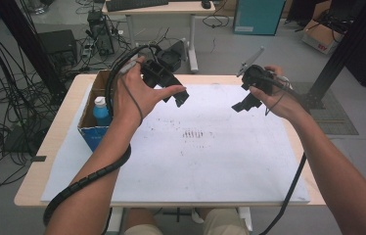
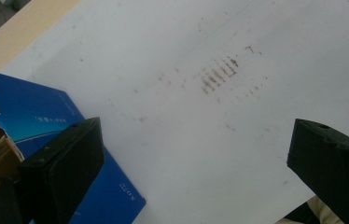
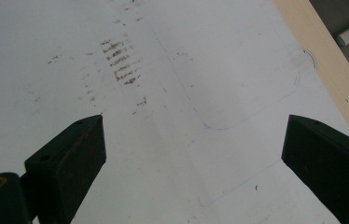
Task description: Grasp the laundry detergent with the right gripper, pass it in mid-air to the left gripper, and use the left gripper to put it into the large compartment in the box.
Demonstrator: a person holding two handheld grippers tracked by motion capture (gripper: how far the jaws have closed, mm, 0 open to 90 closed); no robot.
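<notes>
One blue-capped bottle (image 1: pixel 101 112) stands upright in the torn box (image 1: pixel 89 128).

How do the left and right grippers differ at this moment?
The left gripper hangs beside the blue box holding a bottle; the right gripper hangs over the white sheet nearer the table's right edge. The left hand lies over its gripper; the right hand grips from the side. Both are open, empty, above the sheet.
</notes>
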